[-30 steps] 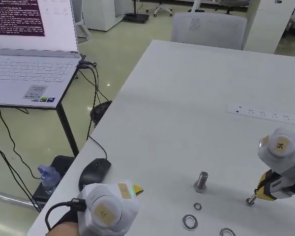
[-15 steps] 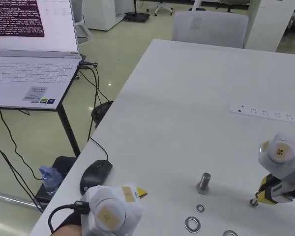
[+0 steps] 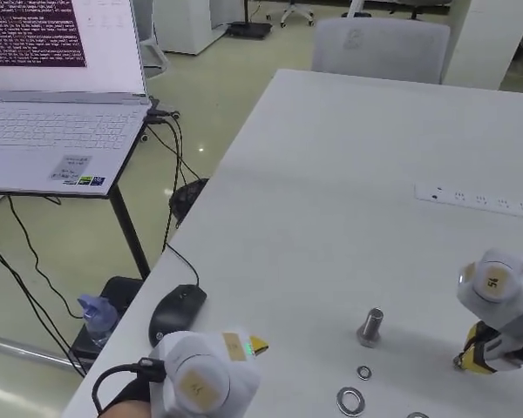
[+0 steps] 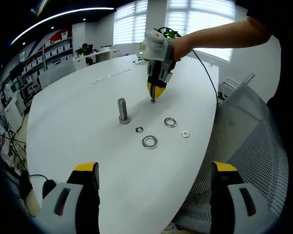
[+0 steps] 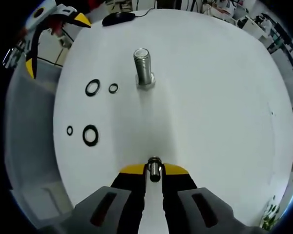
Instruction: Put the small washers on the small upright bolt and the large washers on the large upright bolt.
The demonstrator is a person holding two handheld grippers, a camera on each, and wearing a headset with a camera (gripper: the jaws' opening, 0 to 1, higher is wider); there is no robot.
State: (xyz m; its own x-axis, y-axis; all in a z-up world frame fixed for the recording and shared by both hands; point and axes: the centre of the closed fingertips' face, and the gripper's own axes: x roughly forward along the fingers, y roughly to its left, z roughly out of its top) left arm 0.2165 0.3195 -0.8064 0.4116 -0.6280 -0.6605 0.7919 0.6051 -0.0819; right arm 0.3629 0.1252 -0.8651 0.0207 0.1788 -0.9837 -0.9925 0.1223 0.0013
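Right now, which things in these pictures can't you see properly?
Head view: the small bolt is mostly covered by the right hand-held gripper.
Head view: one washer is cut off by the bottom edge.
Head view: the laptop shows text too small to read.
Head view: the jaws of the left hand-held gripper hide under its white body.

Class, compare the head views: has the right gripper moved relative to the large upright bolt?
No. The right gripper, shut on the small bolt, stays at the same offset right of the large bolt; only the camera shifted.
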